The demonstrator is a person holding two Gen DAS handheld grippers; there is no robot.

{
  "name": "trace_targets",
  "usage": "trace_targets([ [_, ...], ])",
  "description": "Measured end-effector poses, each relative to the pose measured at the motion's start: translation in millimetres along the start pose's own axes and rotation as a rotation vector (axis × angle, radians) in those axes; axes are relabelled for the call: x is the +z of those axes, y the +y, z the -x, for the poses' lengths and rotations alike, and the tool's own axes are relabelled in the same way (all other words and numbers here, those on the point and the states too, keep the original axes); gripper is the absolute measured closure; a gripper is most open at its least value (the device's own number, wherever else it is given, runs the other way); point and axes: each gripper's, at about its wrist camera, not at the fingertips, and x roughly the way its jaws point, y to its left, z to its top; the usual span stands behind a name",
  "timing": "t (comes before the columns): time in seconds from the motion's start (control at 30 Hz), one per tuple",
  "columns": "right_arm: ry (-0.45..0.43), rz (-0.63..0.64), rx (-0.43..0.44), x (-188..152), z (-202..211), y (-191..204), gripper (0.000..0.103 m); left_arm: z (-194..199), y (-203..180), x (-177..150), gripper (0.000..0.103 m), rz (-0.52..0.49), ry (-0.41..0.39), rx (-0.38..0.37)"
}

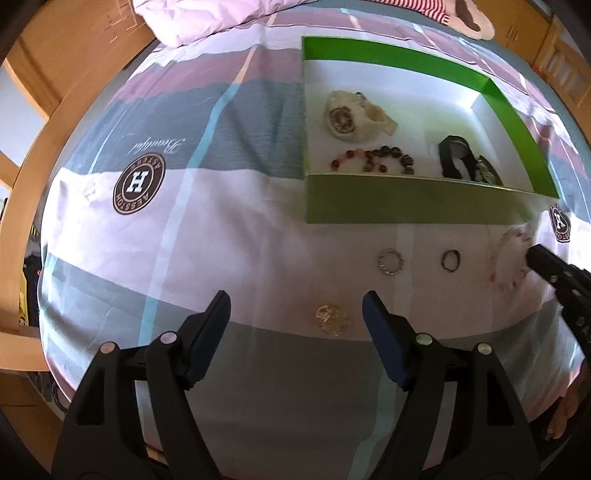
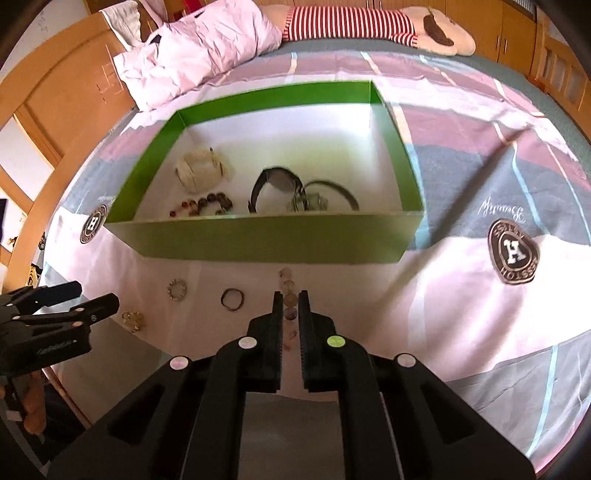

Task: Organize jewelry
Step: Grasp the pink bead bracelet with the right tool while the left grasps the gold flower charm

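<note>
A green box [image 1: 406, 210] [image 2: 258, 240] lies on the bed with a white watch [image 1: 351, 114] [image 2: 199, 168], a dark bead bracelet [image 1: 373, 160] [image 2: 203, 205] and a black watch [image 1: 456, 157] [image 2: 277, 184] inside. In front of it lie a silver ring [image 1: 390, 261] [image 2: 177, 290], a dark ring [image 1: 451, 259] [image 2: 232, 299] and a gold piece [image 1: 332, 319] [image 2: 133, 320]. My right gripper [image 2: 290, 295] [image 1: 535, 254] is shut on a pale pink bead bracelet [image 2: 288, 295] [image 1: 508, 258]. My left gripper [image 1: 295, 302] [image 2: 96, 291] is open above the gold piece.
The bedspread [image 1: 184, 240] has pink, grey and white bands with round logos [image 1: 138, 184] [image 2: 513, 254]. A pink pillow [image 2: 192, 48] and a striped plush toy [image 2: 369, 22] lie at the far end. A wooden bed frame [image 1: 26, 206] runs along the left.
</note>
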Motion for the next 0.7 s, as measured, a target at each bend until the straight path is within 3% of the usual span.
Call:
trace_targets([
  [0.53, 0.039, -0.025, 0.003, -7, -7, -9, 0.095, -30, -15, -7, 0.025, -0.045, 0.09, 0.038],
  [0.57, 0.041, -0.024, 0.003, -7, -8, -9, 0.095, -32, -16, -8, 0.028, -0.049, 0.097, 0.042],
  [0.63, 0.045, -0.025, 0.003, -7, -9, -9, 0.095, -36, -16, -10, 0.057, -0.054, 0.116, 0.04],
  [0.7, 0.044, -0.026, 0.003, -7, -10, -9, 0.095, -38, -17, -11, 0.077, -0.052, 0.131, 0.017],
])
